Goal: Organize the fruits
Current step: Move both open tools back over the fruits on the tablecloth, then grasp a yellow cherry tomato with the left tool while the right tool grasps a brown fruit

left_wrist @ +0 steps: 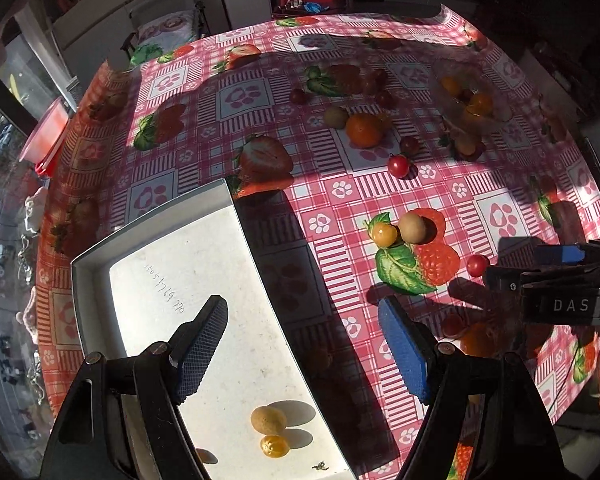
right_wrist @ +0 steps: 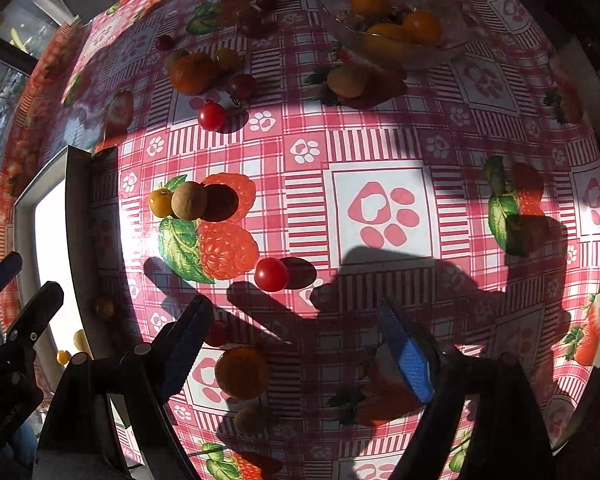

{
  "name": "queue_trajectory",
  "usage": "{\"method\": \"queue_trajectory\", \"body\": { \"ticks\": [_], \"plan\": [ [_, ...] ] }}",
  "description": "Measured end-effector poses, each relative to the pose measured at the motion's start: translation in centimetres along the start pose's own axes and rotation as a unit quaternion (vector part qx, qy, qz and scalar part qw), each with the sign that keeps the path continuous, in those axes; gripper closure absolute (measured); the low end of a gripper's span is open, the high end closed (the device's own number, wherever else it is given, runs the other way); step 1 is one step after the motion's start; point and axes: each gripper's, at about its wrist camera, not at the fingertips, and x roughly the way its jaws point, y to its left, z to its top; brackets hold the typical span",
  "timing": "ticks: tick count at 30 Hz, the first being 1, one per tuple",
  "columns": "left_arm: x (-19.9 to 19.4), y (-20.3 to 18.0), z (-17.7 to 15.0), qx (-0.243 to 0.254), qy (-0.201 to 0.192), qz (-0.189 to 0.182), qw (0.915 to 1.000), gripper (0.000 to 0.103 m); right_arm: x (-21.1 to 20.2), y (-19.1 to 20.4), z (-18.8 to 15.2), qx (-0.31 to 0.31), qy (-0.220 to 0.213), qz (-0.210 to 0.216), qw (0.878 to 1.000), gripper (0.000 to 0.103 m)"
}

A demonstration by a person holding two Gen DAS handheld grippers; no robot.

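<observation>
A white tray (left_wrist: pixel 172 280) lies at the table's left and holds a tan fruit (left_wrist: pixel 268 420) and a yellow fruit (left_wrist: pixel 275 446). My left gripper (left_wrist: pixel 302 348) is open and empty above the tray's right edge. My right gripper (right_wrist: pixel 292 348) is open and empty above an orange (right_wrist: pixel 242 372) in shadow. A red cherry tomato (right_wrist: pixel 271 274) lies just ahead of it. A tan fruit (right_wrist: pixel 189 201) and a yellow fruit (right_wrist: pixel 161 202) touch each other to the left. The right gripper shows in the left wrist view (left_wrist: pixel 540 276).
A glass bowl (right_wrist: pixel 452 46) with orange fruits stands at the far right. A large orange (right_wrist: pixel 192 73), another cherry tomato (right_wrist: pixel 211 116), dark grapes and small yellow fruits lie scattered at the far side. The tablecloth (right_wrist: pixel 380 140) is pink check with printed fruit.
</observation>
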Motion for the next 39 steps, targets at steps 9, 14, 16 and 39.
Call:
{"method": "queue_trajectory", "body": {
  "ticks": [9,14,16,39],
  "plan": [
    [5.3,-3.5,2.5,0.037,0.02,0.0,0.9991,0.024,0.3,-3.9,3.5,0.015,-0.013,0.003,1.0,0.016],
    [7.1,-4.2,3.1,0.038,0.024,-0.002,0.999,0.024,1.5,-4.6,6.2,0.009,-0.024,-0.003,1.0,0.016],
    [7.6,-4.4,3.3,0.036,0.024,0.0,0.9991,0.024,1.9,-4.7,7.2,0.008,-0.031,-0.005,0.999,0.016],
    [8.0,-6.2,3.8,0.002,0.034,-0.048,0.9983,0.08,2.6,-3.1,13.0,-0.02,-0.089,0.009,0.996,0.073]
  ]
}}
